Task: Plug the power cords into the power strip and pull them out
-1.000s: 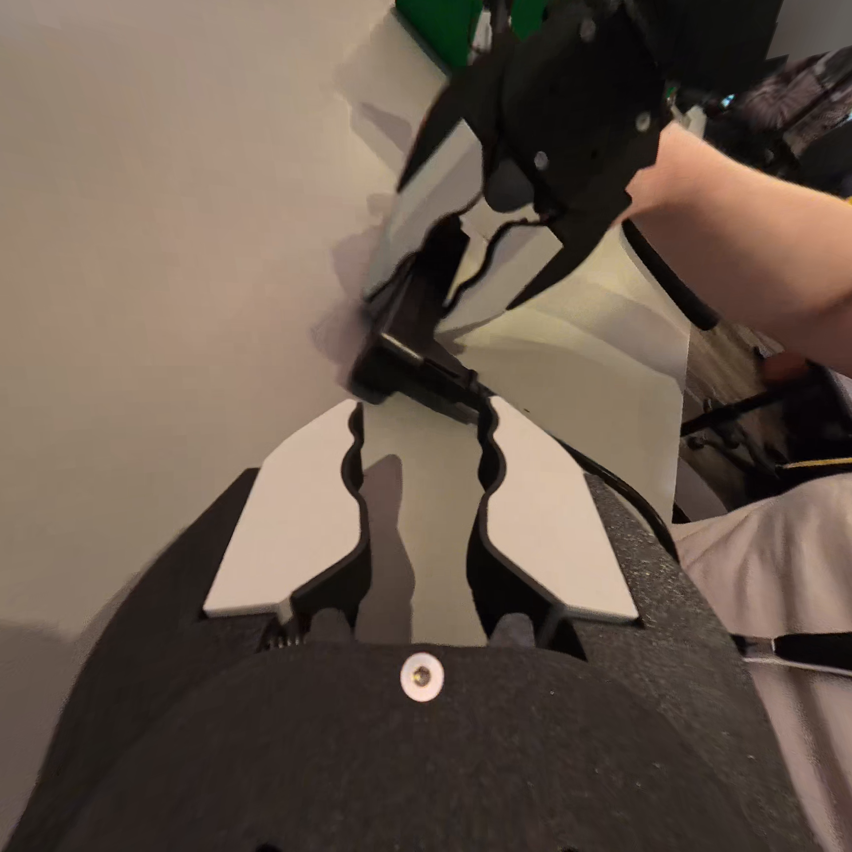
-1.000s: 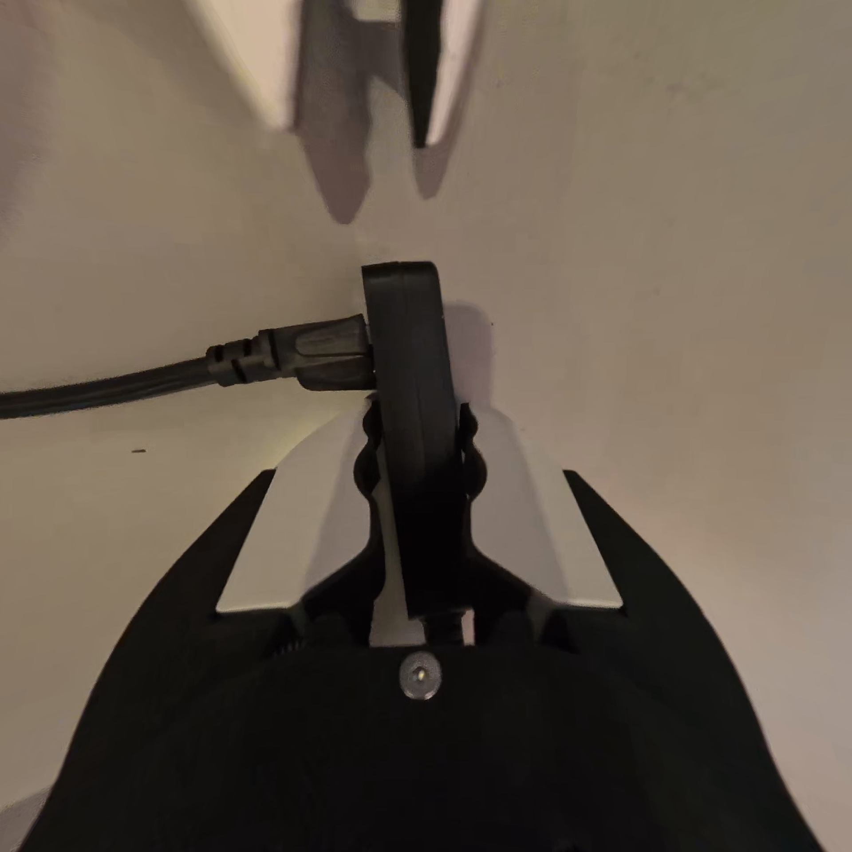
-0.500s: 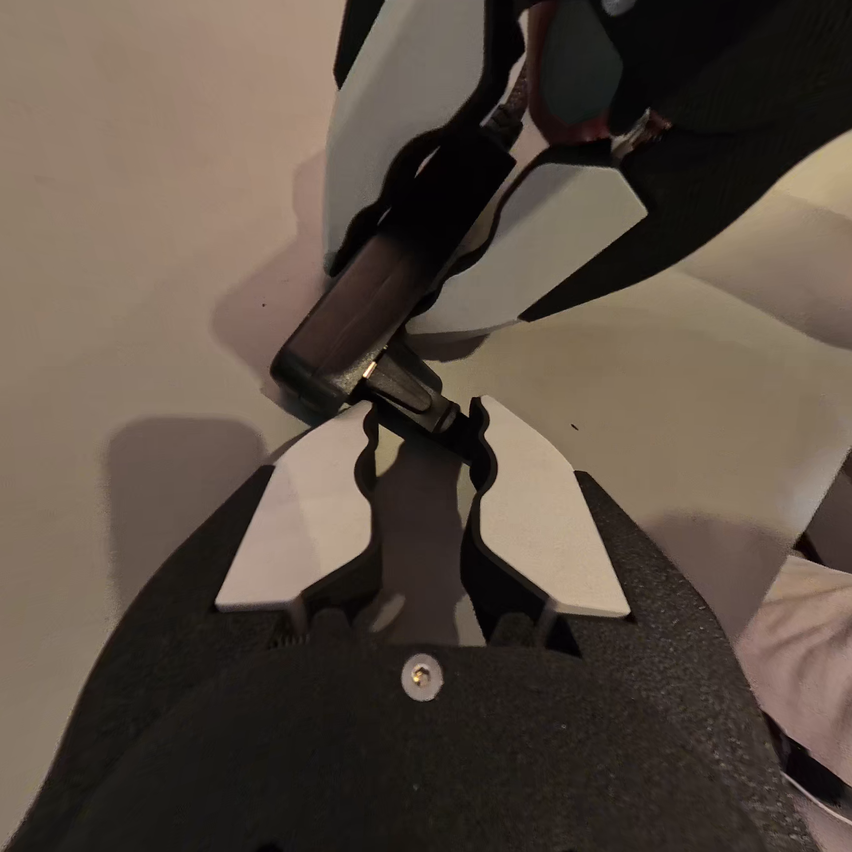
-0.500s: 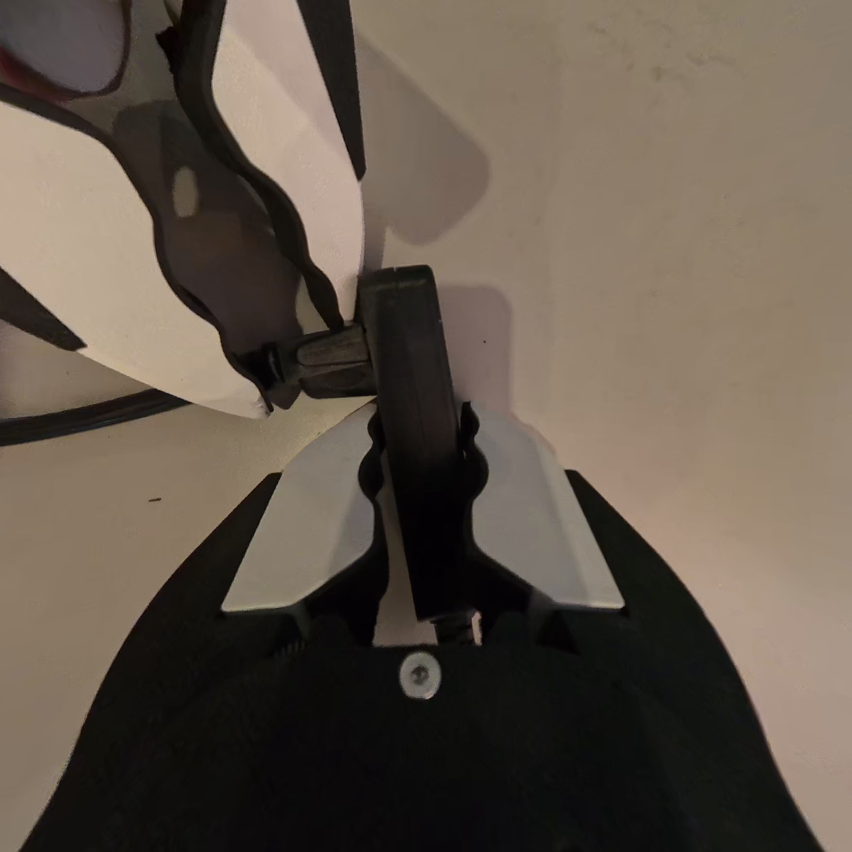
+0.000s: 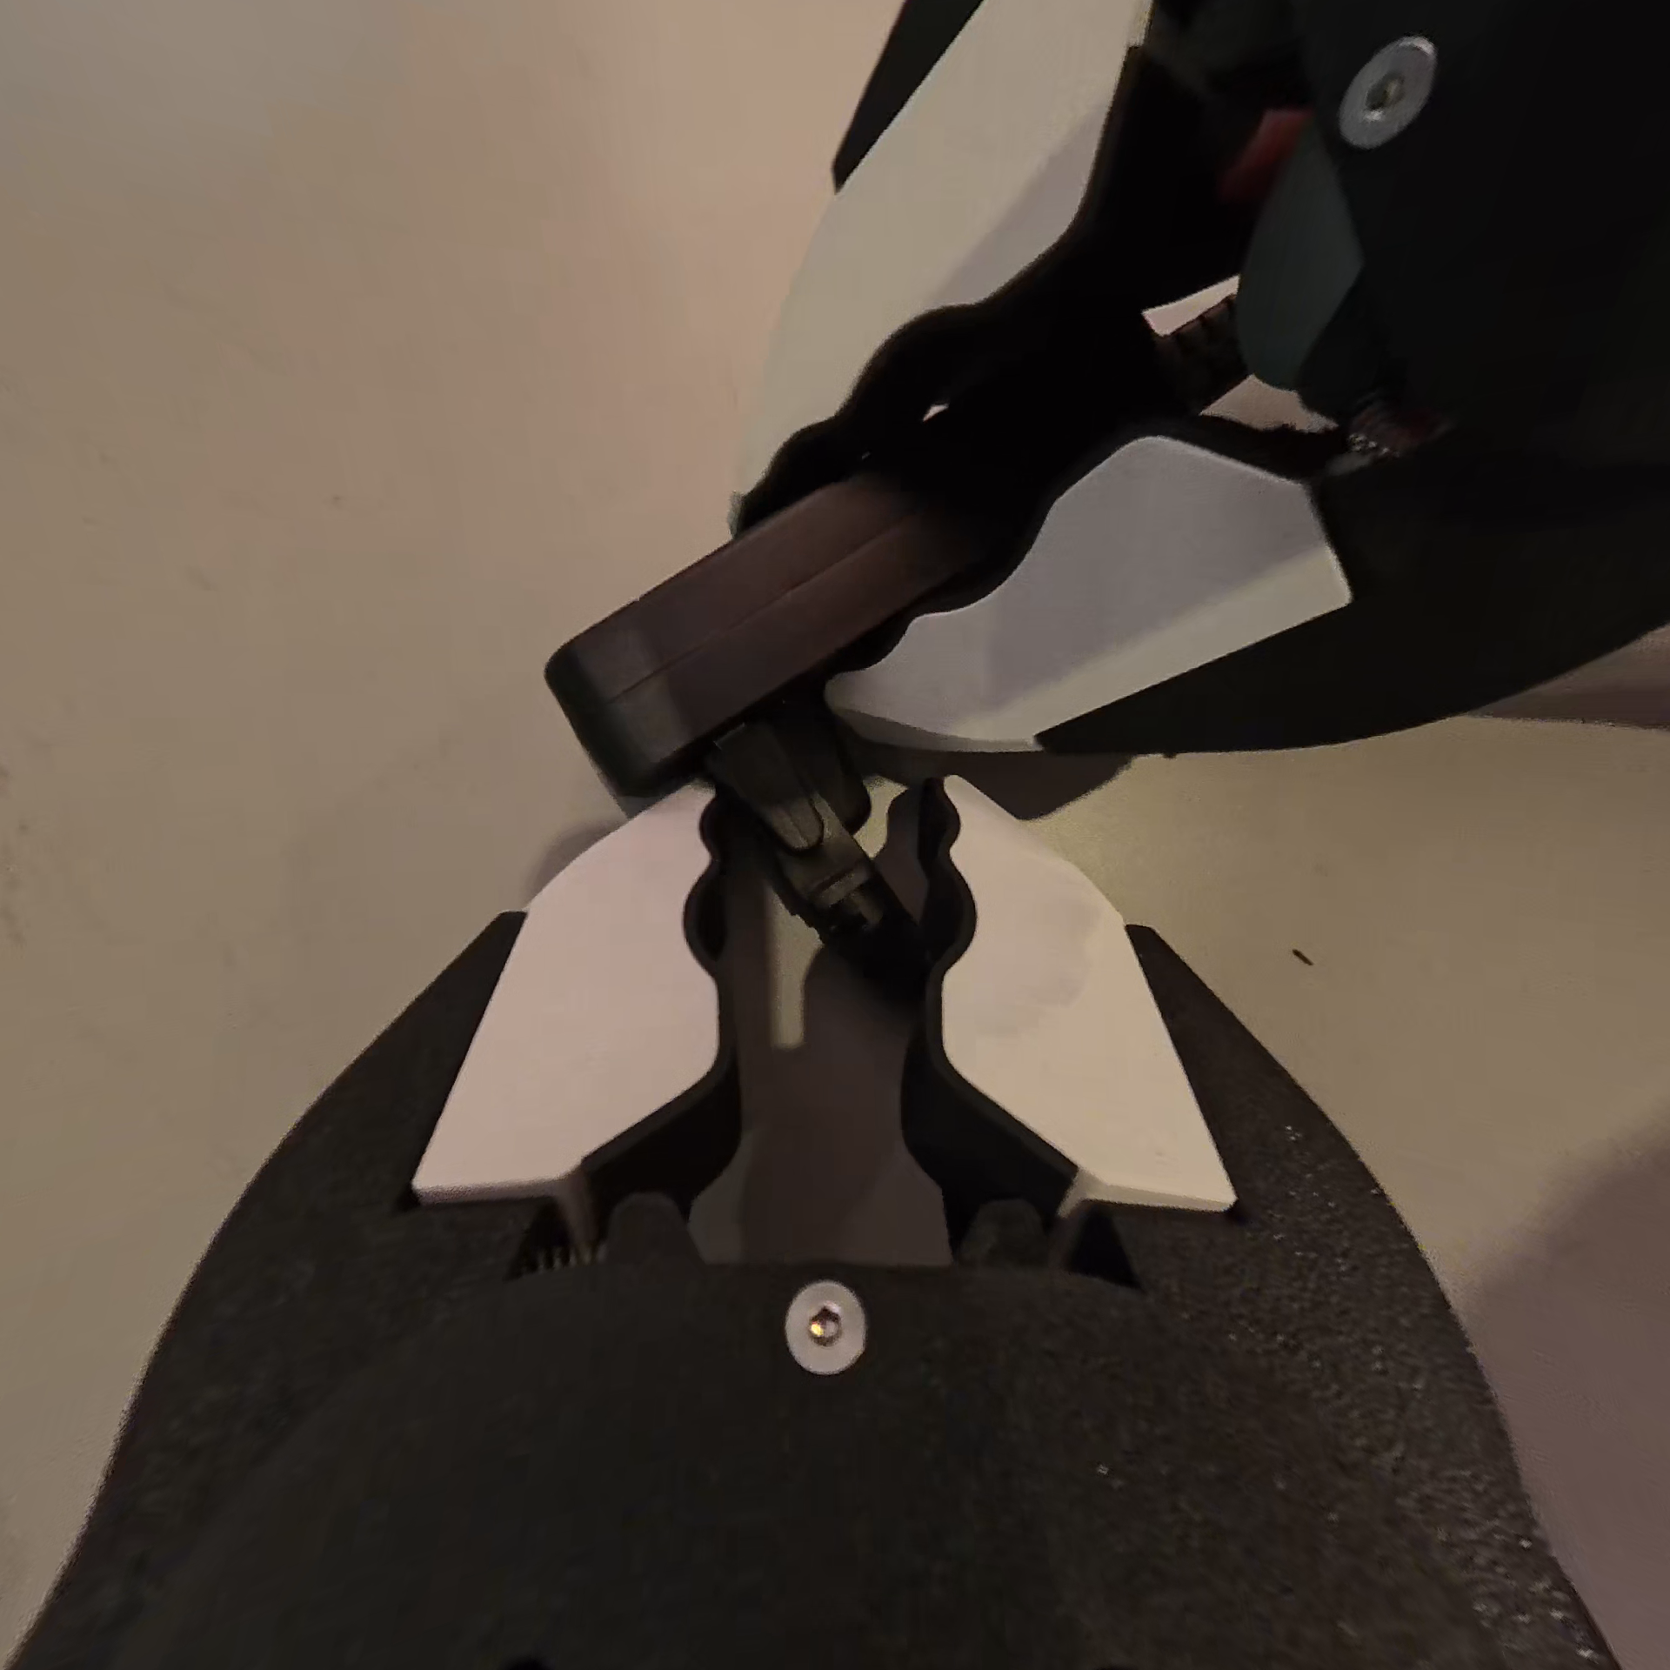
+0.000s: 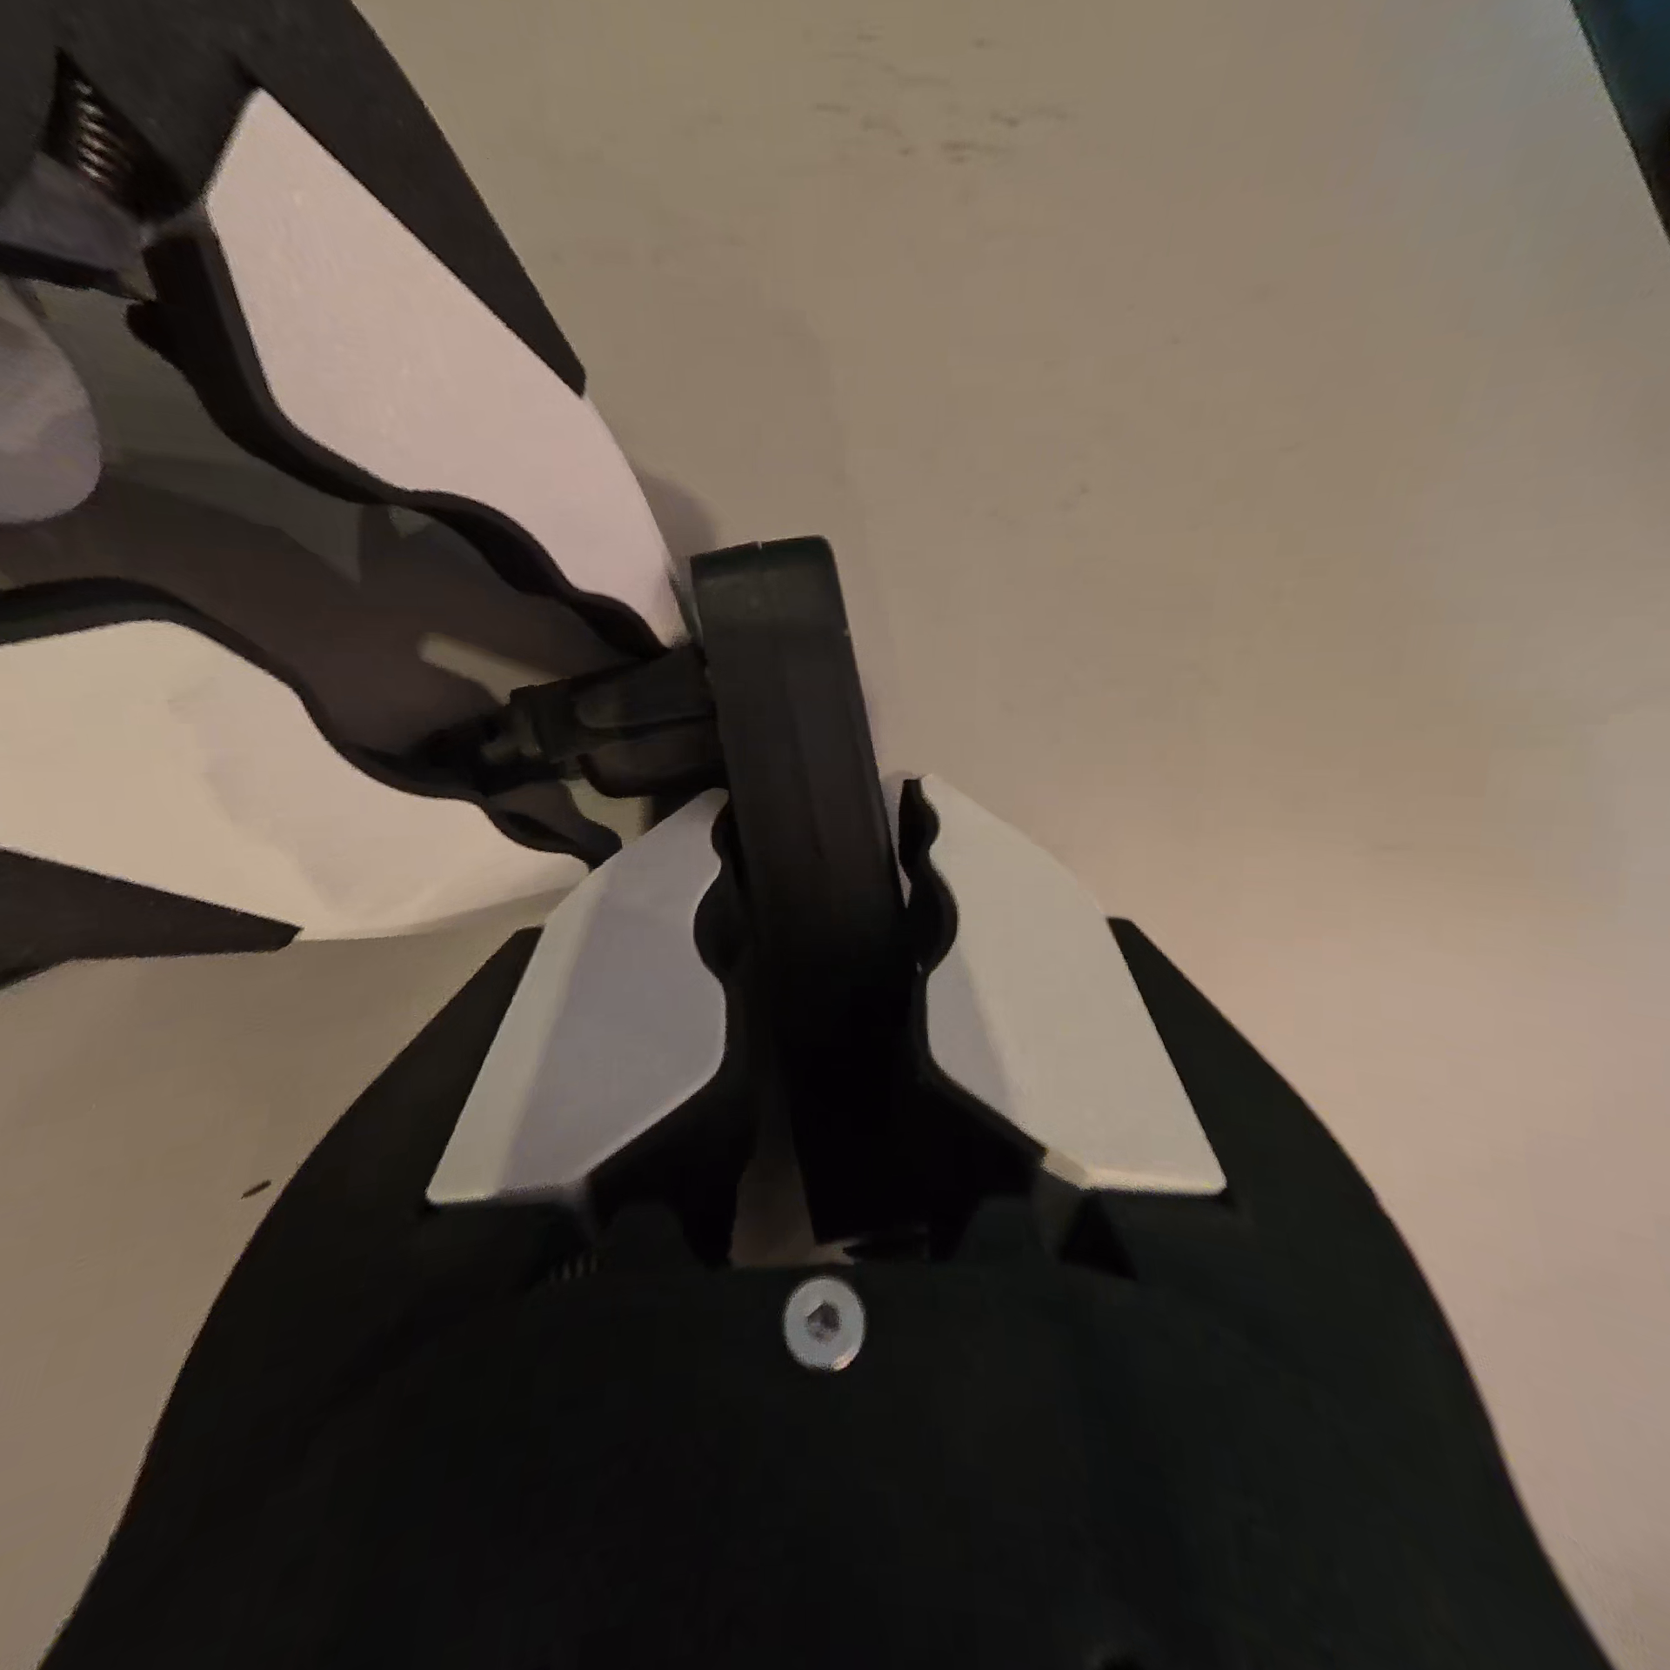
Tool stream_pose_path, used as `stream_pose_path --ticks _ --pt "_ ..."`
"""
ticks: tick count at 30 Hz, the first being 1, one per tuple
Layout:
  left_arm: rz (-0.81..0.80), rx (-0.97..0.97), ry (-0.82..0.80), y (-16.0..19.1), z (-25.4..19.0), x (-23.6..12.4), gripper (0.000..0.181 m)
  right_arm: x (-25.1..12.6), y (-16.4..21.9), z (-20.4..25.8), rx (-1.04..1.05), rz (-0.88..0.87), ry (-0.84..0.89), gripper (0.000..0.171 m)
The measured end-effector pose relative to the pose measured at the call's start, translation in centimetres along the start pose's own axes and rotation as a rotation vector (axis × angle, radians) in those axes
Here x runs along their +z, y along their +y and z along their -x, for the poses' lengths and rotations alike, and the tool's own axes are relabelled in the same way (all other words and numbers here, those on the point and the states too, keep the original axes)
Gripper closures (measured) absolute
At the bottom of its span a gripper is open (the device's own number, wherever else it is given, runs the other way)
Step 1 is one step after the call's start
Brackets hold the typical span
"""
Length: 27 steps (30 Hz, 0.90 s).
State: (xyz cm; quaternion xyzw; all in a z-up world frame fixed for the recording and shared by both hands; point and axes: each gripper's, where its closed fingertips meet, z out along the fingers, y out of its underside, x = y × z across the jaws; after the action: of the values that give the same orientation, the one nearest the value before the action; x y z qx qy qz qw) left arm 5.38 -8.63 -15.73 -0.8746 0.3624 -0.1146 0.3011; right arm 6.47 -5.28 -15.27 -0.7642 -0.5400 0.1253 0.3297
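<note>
A black power strip (image 6: pixel 795 723) is held on its thin edge by the right gripper (image 6: pixel 818 813). The two white fingers (image 6: pixel 623 985) of that gripper are pressed against its flat sides, so it is gripped tight. In the right wrist view the strip is seen standing almost upright above a pale table (image 6: pixel 1265 452), with its far end sticking out past the fingertips. A black plug (image 6: pixel 633 714) is seen pushed into the left face of the strip, near the far end. In the left wrist view the same strip (image 5: pixel 723 633) is seen just beyond the left gripper (image 5: pixel 818 818), slanting up to the right, with the right gripper (image 5: pixel 913 578) clamped on it farther off. The plug (image 5: pixel 795 813) is seen between the fingertips of the left gripper, and its black cord (image 5: pixel 881 940) is seen running back to the near right. The left gripper's fingers (image 5: pixel 623 976) are spread apart around the plug. A gap is seen on each side, though whether the tips touch it cannot be told. The table (image 5: pixel 271 361) is seen underneath.
</note>
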Motion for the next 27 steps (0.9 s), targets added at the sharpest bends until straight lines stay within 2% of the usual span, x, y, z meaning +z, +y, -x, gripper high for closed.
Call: stream_pose_path --ticks 3,8,13,17,20,27 --pt "0.024 0.023 -0.004 0.0 0.6 0.0 0.153 0.0 0.0 -0.1 0.034 -0.001 -0.008 0.136" --pt "0.125 -0.004 0.038 -0.2 1.9 0.2 0.156 0.6 -0.2 -0.9 0.156 0.008 -0.030 0.137" --pt "0.035 -0.061 -0.030 -0.3 2.3 0.3 0.159 1.0 -0.5 -1.3 0.161 0.001 -0.004 0.136" --pt "0.030 -0.106 -0.098 0.0 2.5 0.1 0.160 1.0 -0.6 -1.4 0.155 -0.006 0.015 0.136" --pt "0.032 0.024 -0.104 0.2 2.5 0.0 0.159 1.0 -0.6 -1.4 0.146 -0.021 0.016 0.136" --pt "0.008 0.279 0.090 0.1 2.8 -0.1 0.157 1.0 -0.7 -1.2 0.137 -0.091 -0.071 0.137"
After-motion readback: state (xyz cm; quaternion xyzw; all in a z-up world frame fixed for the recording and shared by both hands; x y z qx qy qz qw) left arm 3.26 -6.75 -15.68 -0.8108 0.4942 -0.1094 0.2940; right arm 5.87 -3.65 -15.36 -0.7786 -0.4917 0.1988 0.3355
